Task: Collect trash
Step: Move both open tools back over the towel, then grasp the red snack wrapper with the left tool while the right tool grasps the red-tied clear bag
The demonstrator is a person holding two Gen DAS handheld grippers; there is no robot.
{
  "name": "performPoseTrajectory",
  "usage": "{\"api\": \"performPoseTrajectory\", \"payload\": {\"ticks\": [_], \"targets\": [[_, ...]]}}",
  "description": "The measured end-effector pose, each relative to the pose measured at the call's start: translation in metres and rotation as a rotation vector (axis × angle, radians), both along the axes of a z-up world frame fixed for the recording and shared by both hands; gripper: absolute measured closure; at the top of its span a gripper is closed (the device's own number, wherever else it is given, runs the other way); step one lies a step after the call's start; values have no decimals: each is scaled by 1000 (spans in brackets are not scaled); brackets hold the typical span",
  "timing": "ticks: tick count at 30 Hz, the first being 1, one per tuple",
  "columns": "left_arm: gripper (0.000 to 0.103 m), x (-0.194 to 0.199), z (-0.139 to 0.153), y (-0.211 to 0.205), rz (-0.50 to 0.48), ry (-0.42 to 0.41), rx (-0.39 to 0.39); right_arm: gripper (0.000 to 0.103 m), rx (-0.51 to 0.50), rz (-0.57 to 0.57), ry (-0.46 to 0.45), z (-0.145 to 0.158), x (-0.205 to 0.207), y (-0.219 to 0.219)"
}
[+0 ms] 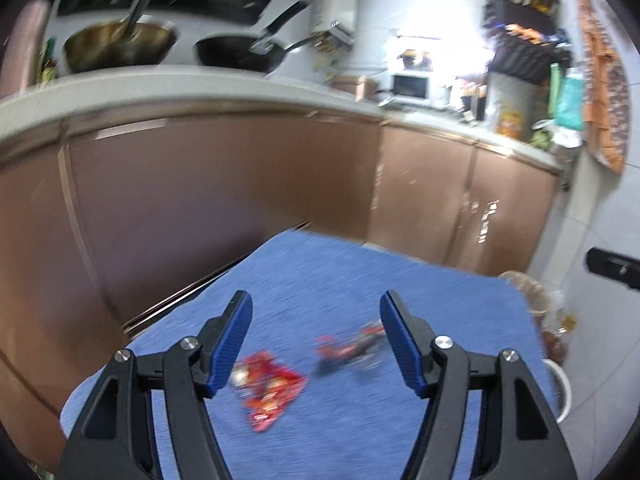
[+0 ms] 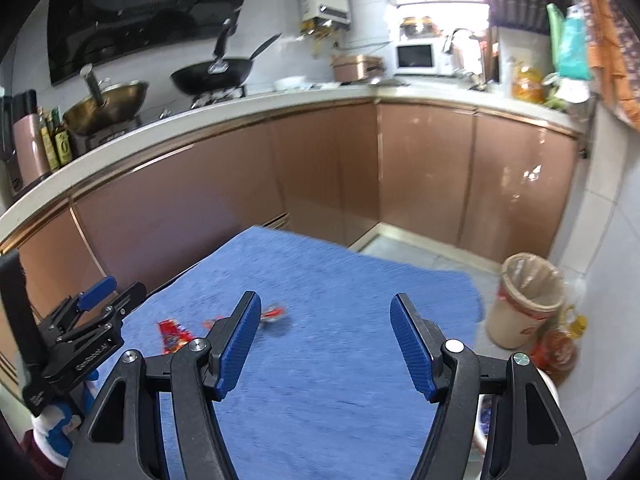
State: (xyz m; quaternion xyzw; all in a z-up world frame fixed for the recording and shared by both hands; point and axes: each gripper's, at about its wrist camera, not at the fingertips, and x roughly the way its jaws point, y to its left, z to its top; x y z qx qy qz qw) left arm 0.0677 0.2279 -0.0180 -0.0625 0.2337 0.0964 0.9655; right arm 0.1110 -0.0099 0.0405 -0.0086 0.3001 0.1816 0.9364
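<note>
A flat red wrapper (image 1: 268, 392) lies on the blue cloth-covered table (image 1: 360, 272), just beyond the left finger of my left gripper (image 1: 315, 300). The gripper hovers over the cloth, open and holding nothing. A second crumpled red and dark wrapper (image 1: 352, 350) lies blurred near its right finger. In the right wrist view my right gripper (image 2: 325, 298) is also open and holds nothing above the cloth (image 2: 360, 360). Both wrappers (image 2: 174, 334) (image 2: 274, 314) lie ahead of it to the left. The left gripper (image 2: 116, 290) shows at the table's left edge.
A bag-lined trash bin (image 2: 528, 300) stands on the floor past the table's right corner, with oil bottles (image 2: 560, 344) beside it. Brown cabinets (image 2: 320, 168) and a counter with two woks (image 2: 108, 100) close off the back. A white tub rim (image 1: 562, 384) sits low right.
</note>
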Motion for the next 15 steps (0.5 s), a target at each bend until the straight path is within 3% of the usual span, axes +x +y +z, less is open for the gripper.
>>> {"api": "performPoseTrajectory", "payload": {"ticks": [7,15], "targets": [[38,11,-63,48,48,129,-36,36,2,105,161,-60,39,61],[41,40,-94,59,12,192,-46,36,101,138,384,-131,96,103]]}}
